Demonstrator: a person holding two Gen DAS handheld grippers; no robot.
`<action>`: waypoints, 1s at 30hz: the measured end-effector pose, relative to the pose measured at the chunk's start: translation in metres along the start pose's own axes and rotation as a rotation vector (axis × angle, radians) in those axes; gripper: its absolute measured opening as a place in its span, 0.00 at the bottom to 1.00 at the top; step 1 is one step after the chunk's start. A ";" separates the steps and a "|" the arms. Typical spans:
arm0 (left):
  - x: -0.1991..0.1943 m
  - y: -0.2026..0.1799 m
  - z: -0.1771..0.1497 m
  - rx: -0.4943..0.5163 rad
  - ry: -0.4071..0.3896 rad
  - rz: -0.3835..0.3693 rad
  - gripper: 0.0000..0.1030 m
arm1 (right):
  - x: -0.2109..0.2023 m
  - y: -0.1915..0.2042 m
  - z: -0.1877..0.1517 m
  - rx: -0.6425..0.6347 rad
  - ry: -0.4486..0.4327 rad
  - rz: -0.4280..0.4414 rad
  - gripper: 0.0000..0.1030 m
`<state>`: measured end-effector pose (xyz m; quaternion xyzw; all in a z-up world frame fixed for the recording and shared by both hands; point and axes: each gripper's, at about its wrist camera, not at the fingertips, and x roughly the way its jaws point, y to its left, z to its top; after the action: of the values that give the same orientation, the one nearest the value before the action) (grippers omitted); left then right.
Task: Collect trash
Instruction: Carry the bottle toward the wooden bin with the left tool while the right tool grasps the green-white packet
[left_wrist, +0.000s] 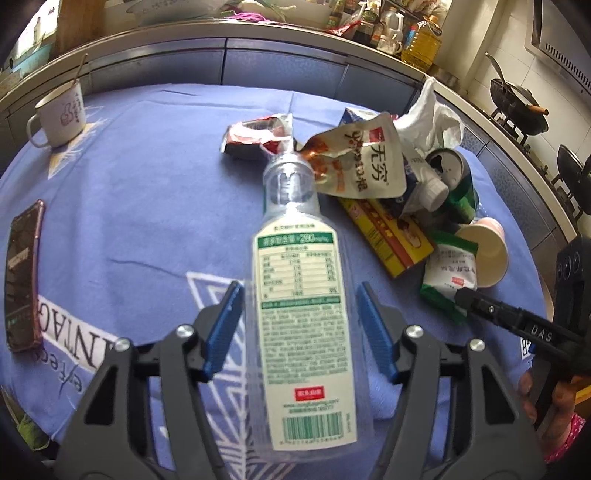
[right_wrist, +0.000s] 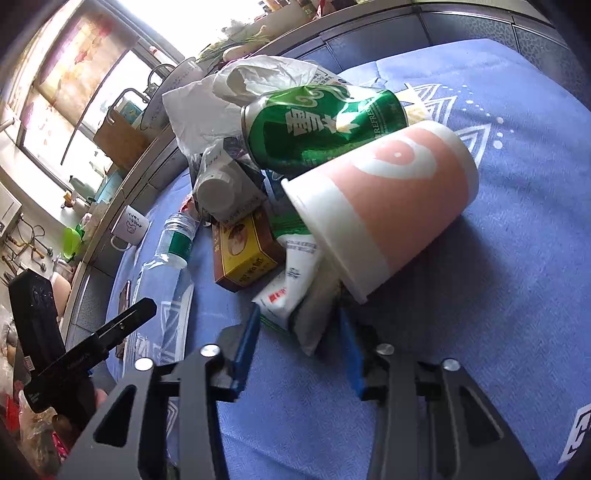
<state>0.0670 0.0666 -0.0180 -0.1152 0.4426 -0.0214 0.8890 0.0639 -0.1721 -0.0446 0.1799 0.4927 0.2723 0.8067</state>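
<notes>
A clear empty plastic bottle with a white and green label lies on the blue tablecloth, between the open blue pads of my left gripper; the pads stand apart from its sides. The bottle also shows in the right wrist view. My right gripper is open around the end of a white and green snack packet, which also shows in the left wrist view. Behind it lie a pink and white paper cup, a crushed green can and a yellow box.
More trash is piled at the right in the left wrist view: a white snack pouch, a red wrapper, crumpled white paper. A mug stands at the back left. A phone lies at the left edge.
</notes>
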 end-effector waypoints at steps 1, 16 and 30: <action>-0.001 0.000 -0.002 0.001 0.009 0.005 0.61 | -0.001 0.000 -0.004 -0.003 0.011 0.001 0.25; 0.017 -0.001 0.006 0.008 0.036 0.055 0.75 | -0.024 -0.014 -0.024 0.065 -0.003 0.050 0.66; 0.015 0.001 -0.008 0.029 0.044 0.024 0.57 | 0.021 0.013 0.007 -0.041 0.042 0.031 0.20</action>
<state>0.0698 0.0635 -0.0346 -0.0966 0.4628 -0.0199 0.8809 0.0742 -0.1492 -0.0490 0.1653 0.5008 0.2987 0.7954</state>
